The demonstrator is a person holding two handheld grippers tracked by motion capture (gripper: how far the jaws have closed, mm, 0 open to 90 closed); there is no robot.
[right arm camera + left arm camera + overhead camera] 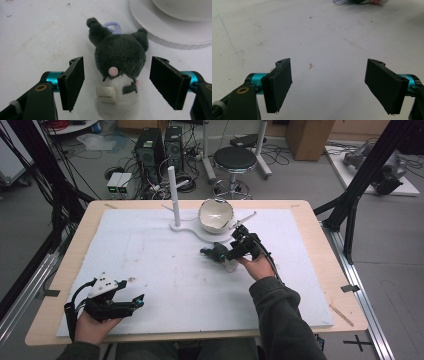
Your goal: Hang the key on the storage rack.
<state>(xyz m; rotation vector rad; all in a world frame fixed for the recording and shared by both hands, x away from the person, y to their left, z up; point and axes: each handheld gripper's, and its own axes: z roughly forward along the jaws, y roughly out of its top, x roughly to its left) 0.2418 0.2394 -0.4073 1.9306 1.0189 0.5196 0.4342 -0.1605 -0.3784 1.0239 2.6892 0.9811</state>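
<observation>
Under both tongs, a wide white foam-covered tabletop with a pale wooden rim, scuffed and faintly stained. Beyond the right tongs, up and slightly left of them in the high view, a flat white curved plastic base carrying a tall white upright post and a round white bowl; edge of that base just past the toy's ears in the right gripper view. Left tongs, black with teal fittings and a grey three-cornered plate on top, well apart from the toy, low over bare foam, jaws spread wide with nothing between them. Right tongs, black, held in a dark-sleeved hand, jaws partly spread and straddling the toy, pads clear of its sides, not gripping. Between those right jaws, a small dark grey and white plush toy lying on the foam, pink spot and white label facing the camera, lilac loop at its far end.
</observation>
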